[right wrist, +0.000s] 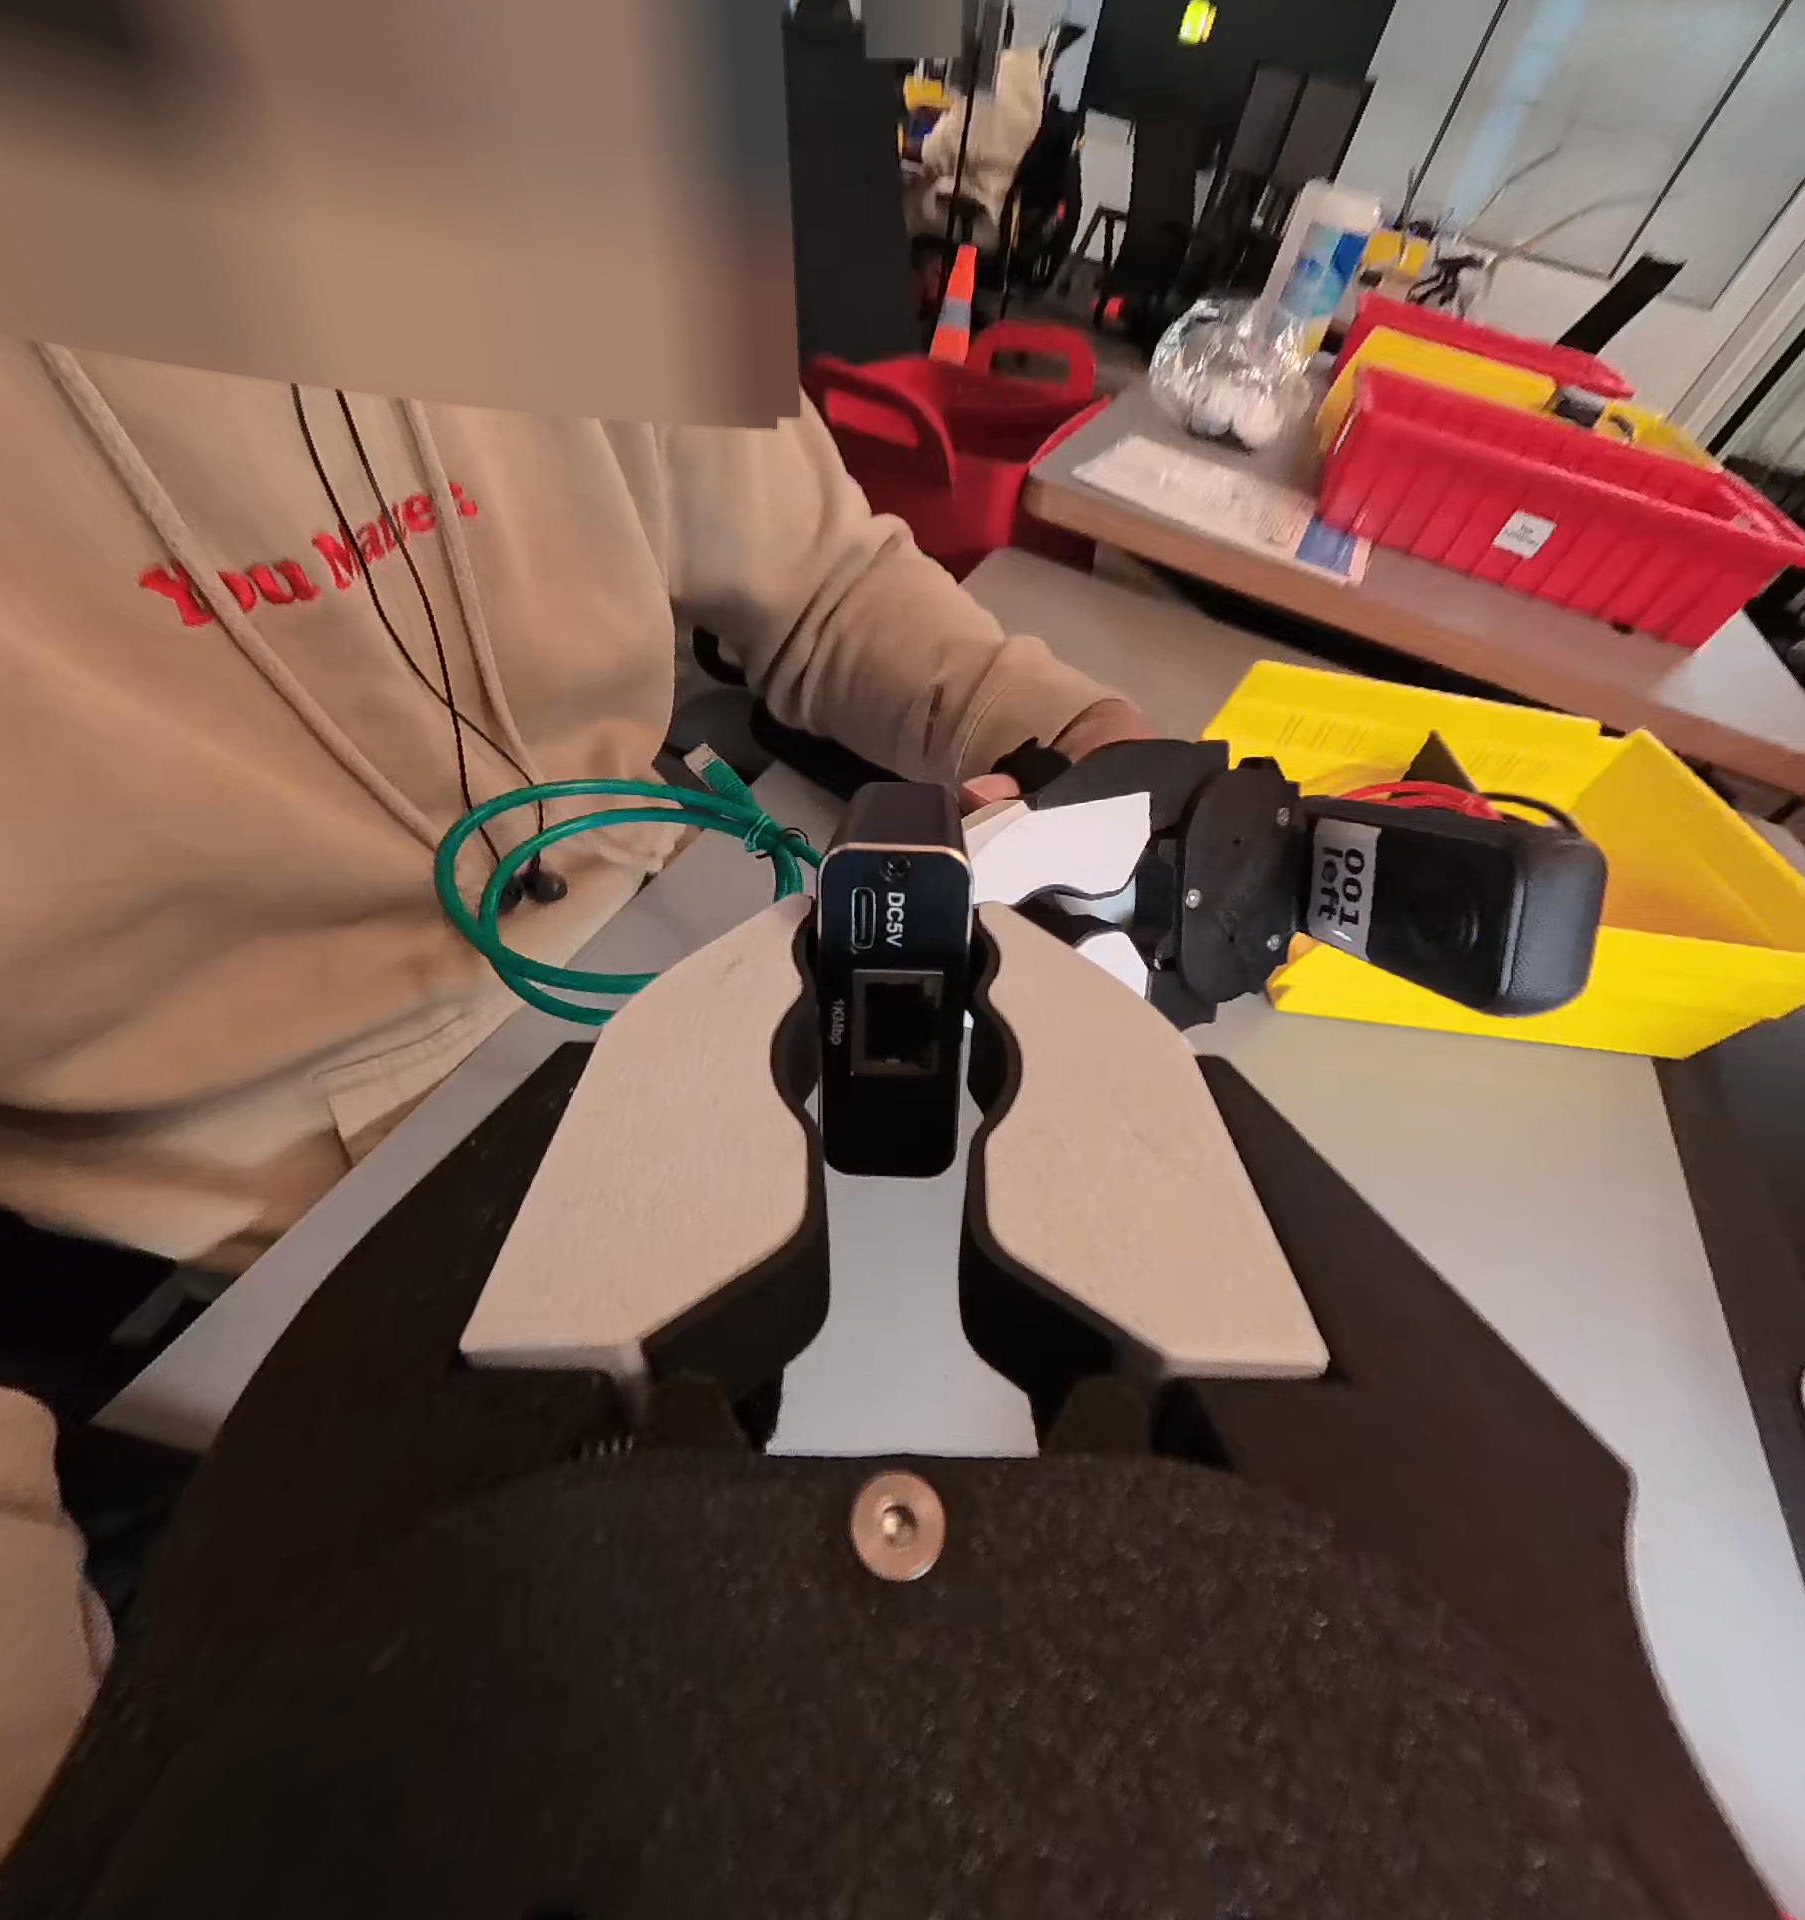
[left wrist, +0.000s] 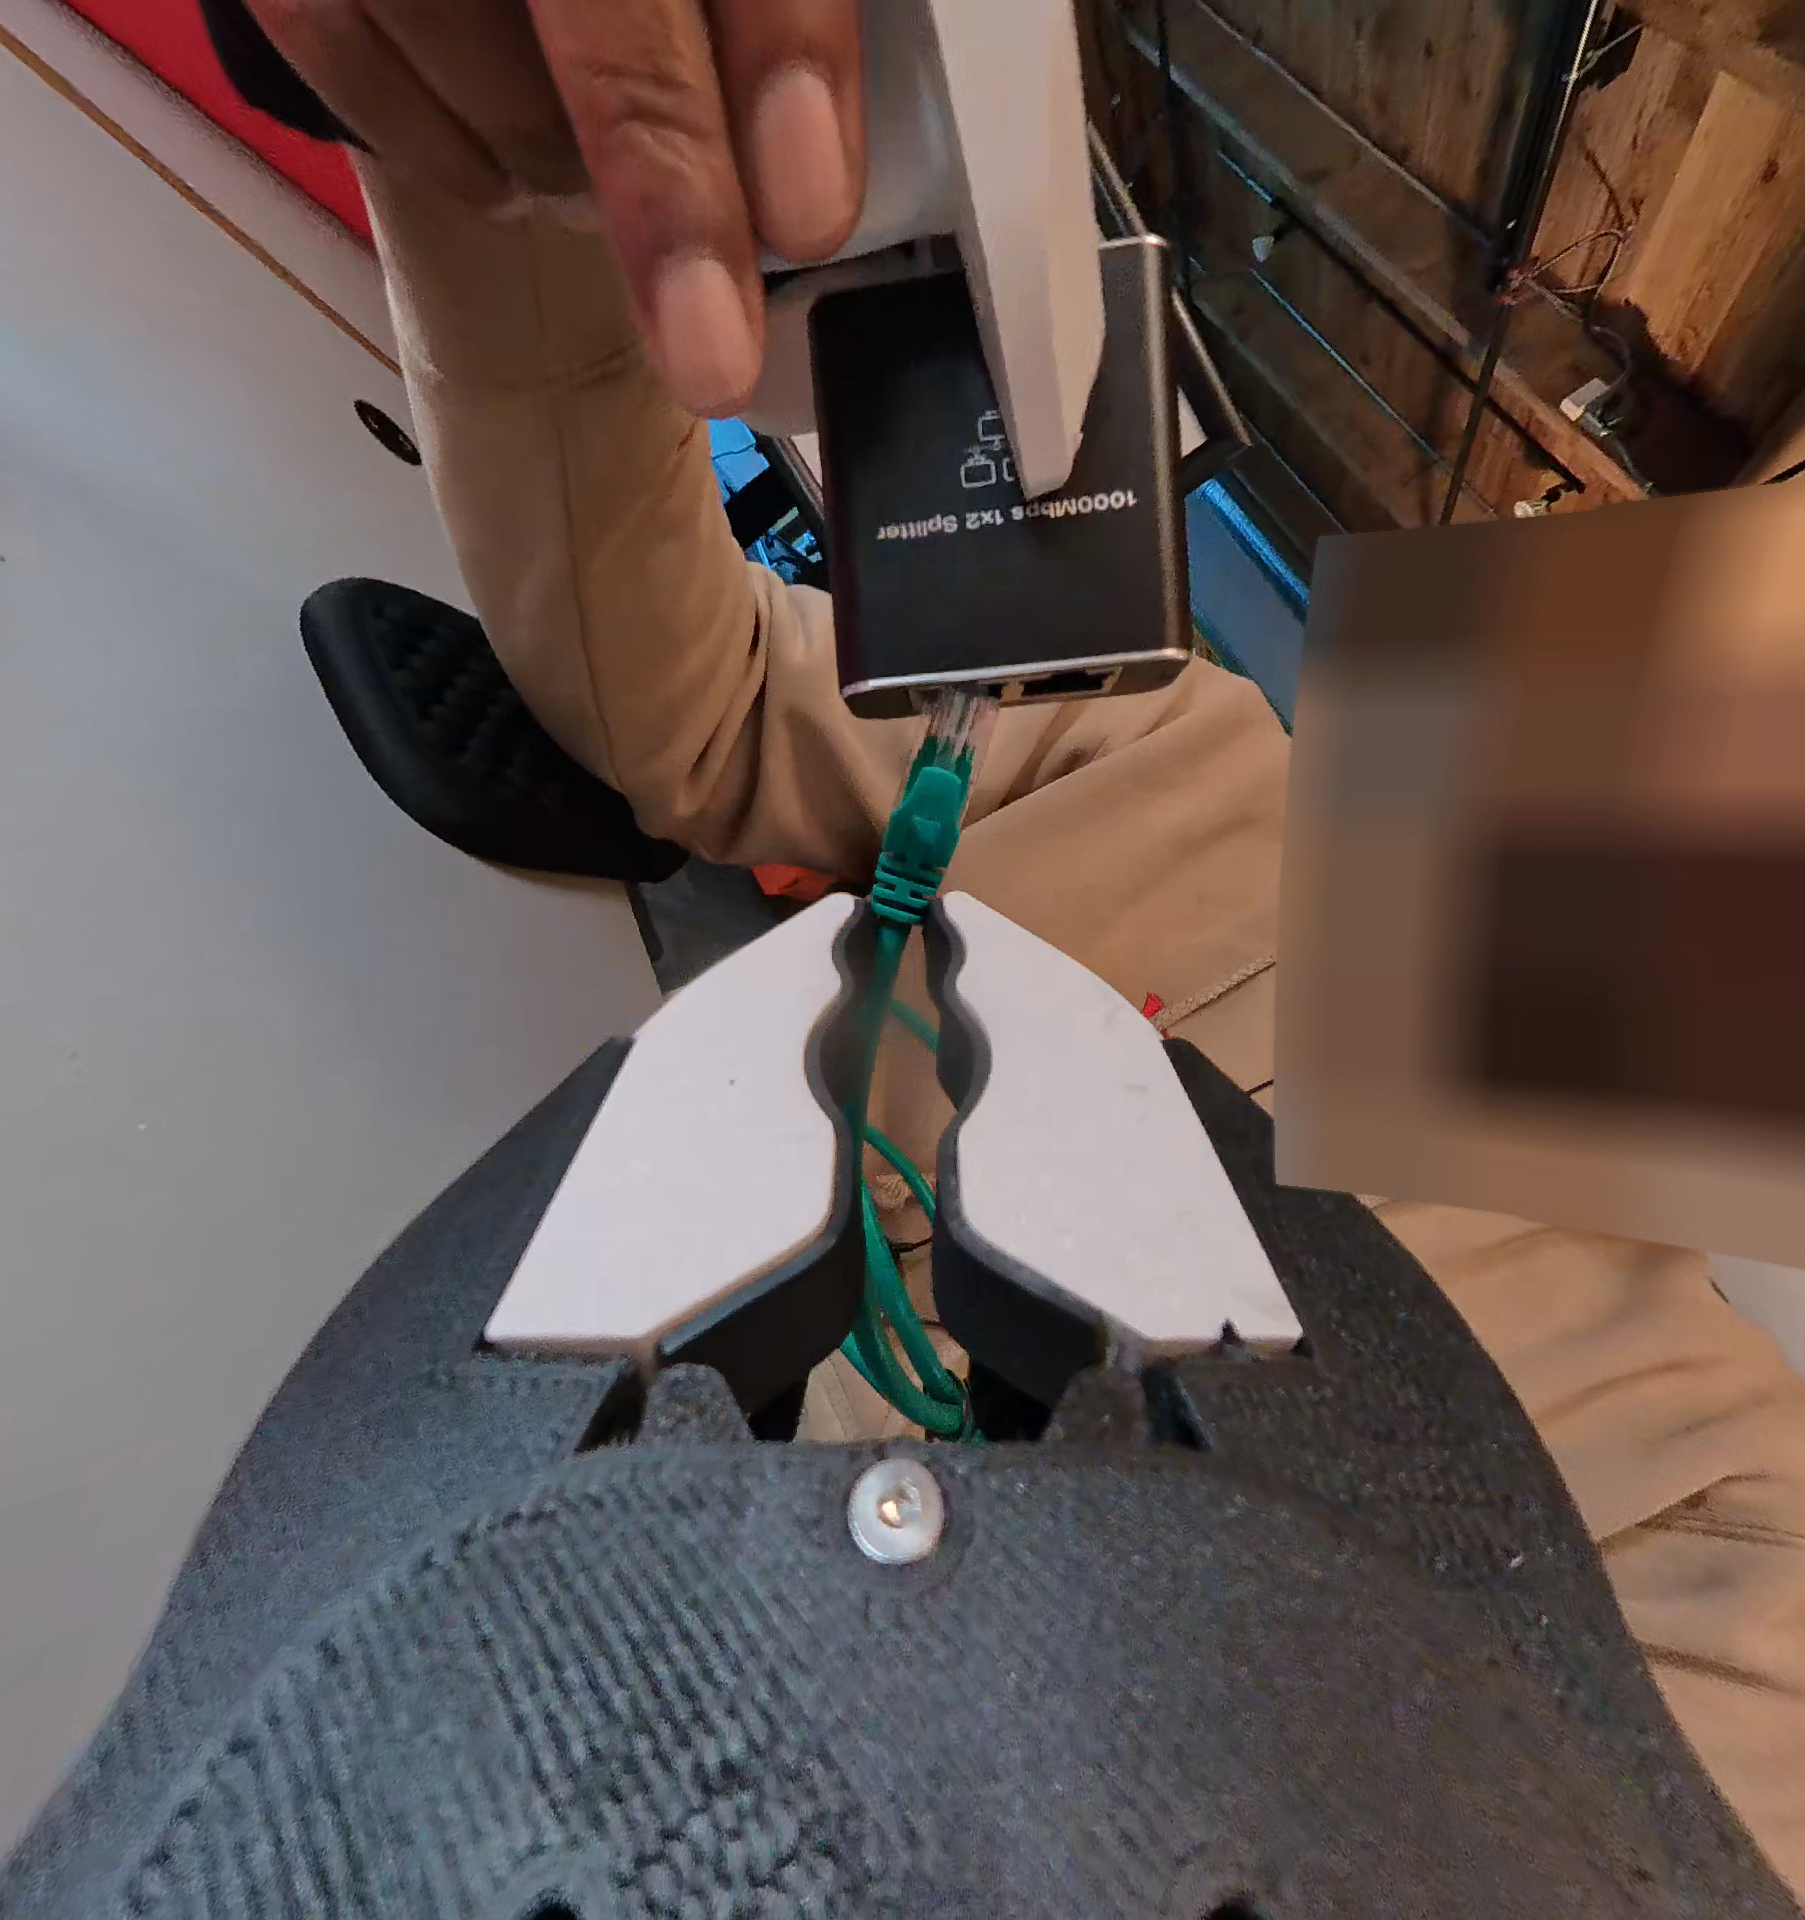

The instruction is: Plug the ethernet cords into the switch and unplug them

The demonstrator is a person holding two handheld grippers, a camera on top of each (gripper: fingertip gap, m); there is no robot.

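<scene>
Left claw: white-padded gripper [left wrist: 903,909], jaws narrow, pinching the green ethernet cord [left wrist: 913,842] just behind its boot
Cord plug: clear tip sits in the left port of the small black metal switch box [left wrist: 991,540]
Right claw: white-padded gripper [right wrist: 893,925] clamped on the switch's sides, empty port facing the camera
Cord slack: looped over the grey table [right wrist: 1397,1195]
Beyond: yellow plastic bin [right wrist: 1698,914]
</scene>
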